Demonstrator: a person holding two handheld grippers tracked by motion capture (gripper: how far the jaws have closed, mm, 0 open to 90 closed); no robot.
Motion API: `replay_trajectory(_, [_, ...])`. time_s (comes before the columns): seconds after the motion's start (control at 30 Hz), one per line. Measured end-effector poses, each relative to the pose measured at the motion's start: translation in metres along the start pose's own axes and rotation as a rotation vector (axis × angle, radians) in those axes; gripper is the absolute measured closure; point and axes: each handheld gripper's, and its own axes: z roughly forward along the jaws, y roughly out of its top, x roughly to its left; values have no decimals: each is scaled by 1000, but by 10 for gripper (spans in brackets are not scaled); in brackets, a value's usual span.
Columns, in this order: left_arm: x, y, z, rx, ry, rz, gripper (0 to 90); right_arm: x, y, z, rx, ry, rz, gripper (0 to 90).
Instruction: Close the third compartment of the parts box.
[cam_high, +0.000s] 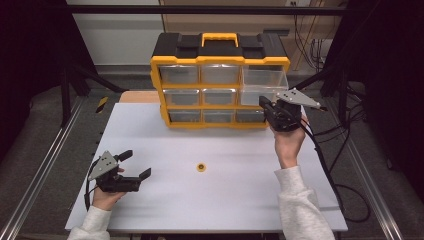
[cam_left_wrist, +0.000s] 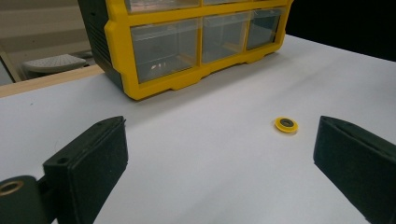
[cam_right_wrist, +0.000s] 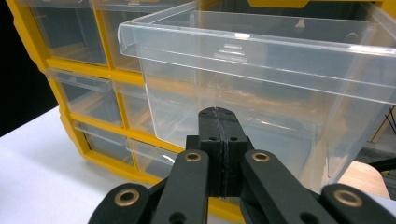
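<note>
On white table (cam_high: 225, 200), one nine-drawer organizer (cam_high: 220, 80), one yellow ring (cam_high: 201, 167), left hand-held gripper (cam_high: 136, 164) released, right hand-held gripper (cam_high: 264, 104) clenched empty.

My right tool (cam_right_wrist: 219, 121) hid part of the pulled-out drawer (cam_right_wrist: 261, 79); the organizer (cam_left_wrist: 187, 42) was cut off at the top, its drawers' contents too blurred to tell.

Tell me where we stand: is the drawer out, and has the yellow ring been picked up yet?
Done: the top right drawer of the yellow organizer is pulled out. In hand: the right gripper, jaws shut, sits just in front of it, holding nothing visible. Left: the yellow ring lies on the table, apart from the open left gripper.
</note>
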Motion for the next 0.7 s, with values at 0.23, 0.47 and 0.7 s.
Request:
replay_trajectory(0.23, [0, 0, 0, 1, -1, 1, 27, -5, 1, 6, -2, -10, -5, 900])
replay_trajectory(0.47, [0, 0, 0, 1, 1, 0, 27, -7, 3, 16, 5, -27, -22, 900])
replay_trajectory(0.7, [1, 0, 0, 0, 0, -2, 27, -11, 5, 25, 3, -46, -30, 900])
